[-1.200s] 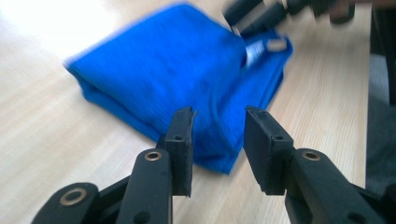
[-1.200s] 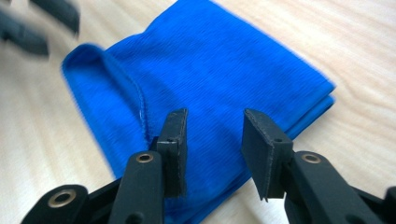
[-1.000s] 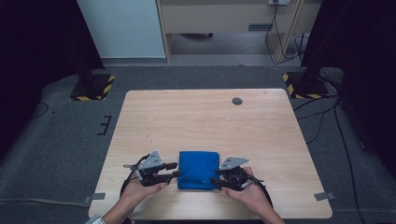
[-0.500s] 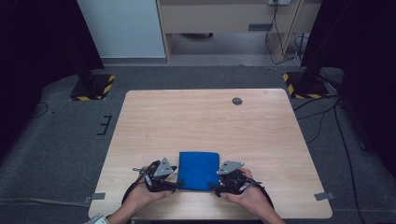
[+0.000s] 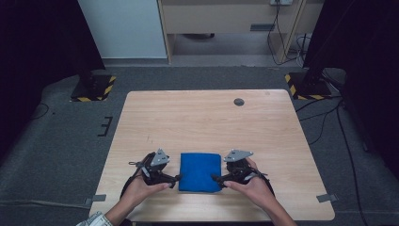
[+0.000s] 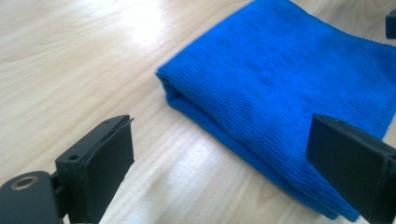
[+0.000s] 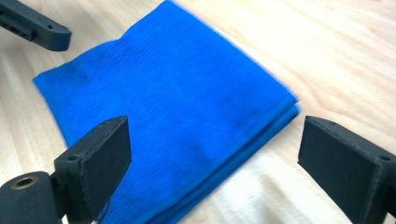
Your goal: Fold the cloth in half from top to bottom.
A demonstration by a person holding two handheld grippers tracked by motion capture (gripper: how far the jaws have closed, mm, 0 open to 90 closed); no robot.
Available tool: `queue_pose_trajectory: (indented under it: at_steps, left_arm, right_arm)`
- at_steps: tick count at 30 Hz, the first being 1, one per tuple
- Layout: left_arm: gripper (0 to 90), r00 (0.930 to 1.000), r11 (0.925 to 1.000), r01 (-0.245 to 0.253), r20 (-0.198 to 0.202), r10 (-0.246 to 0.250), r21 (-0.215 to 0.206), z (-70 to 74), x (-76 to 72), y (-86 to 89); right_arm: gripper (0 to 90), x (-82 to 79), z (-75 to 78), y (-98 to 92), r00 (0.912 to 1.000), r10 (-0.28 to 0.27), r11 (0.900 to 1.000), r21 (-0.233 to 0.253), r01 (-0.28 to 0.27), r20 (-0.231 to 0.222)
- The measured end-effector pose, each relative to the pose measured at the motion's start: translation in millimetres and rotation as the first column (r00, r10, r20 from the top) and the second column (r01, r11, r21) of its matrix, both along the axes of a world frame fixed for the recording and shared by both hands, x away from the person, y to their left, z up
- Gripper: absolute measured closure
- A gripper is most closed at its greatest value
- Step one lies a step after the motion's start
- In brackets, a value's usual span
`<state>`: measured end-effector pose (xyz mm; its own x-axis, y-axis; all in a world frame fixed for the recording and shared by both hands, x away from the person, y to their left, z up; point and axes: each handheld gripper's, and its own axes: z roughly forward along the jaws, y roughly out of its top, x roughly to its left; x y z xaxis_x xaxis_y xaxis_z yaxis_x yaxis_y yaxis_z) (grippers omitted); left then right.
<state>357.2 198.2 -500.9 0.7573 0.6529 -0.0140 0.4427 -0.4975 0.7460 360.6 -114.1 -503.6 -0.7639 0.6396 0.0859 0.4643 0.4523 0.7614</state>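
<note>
A folded blue cloth [image 5: 200, 172] lies flat near the front edge of the wooden table [image 5: 207, 117]. My left gripper [image 5: 176, 178] sits at its left side, jaws wide open, straddling the cloth's near-left edge [image 6: 261, 107]. At the cloth's right side my right gripper [image 5: 214, 178] is open too, its jaws spanning the folded corner [image 7: 187, 112]. The tip of the other gripper [image 7: 35, 25] shows beyond the cloth in the right gripper view. Neither gripper holds anything.
A small dark round disc [image 5: 239, 101] is set in the table near its far edge. Black stands with yellow-striped bases [image 5: 91, 87] flank the table on the grey floor. A cabinet [image 5: 221, 19] stands behind.
Both grippers have slid back toward the person along the cloth's sides, from about its middle to its near corners. The cloth lies where it was.
</note>
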Motion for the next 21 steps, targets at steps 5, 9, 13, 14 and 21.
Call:
queue_pose_trajectory:
  at_steps: [5, 9, 13, 14, 21]
  left_arm:
    - [6.3, 0.9997, 0.9997, -0.023, 0.000, 0.023, 0.004, 5.0, 9.1, 7.5]
    - [6.1, 0.9992, 0.9992, -0.039, 0.004, 0.039, 0.005, 8.4, 14.4, 12.3]
    - [6.1, 0.9986, 0.9986, -0.052, 0.010, 0.052, 0.008, 11.2, 18.0, 16.0]
    - [6.0, 0.9984, 0.9985, -0.055, 0.011, 0.055, 0.009, 12.2, 19.0, 17.2]
    - [5.8, 0.9956, 0.9956, -0.093, 0.010, 0.093, -0.002, 15.2, 27.4, 29.2]
  right_arm:
    - [9.0, 10.5, 5.6, -6.4, 0.9994, -0.034, 0.999, 0.011, 0.034, 0.004]
    - [8.6, 15.4, 11.4, -8.7, 0.9988, -0.045, 0.999, 0.014, 0.045, 0.017]
    - [8.4, 19.7, 17.2, -9.9, 0.9984, -0.051, 0.999, 0.014, 0.051, 0.026]
    - [8.4, 21.0, 18.5, -10.1, 0.9980, -0.054, 0.998, 0.014, 0.054, 0.032]
    - [8.3, 31.6, 28.6, -17.5, 0.9946, -0.089, 0.996, 0.030, 0.088, 0.053]
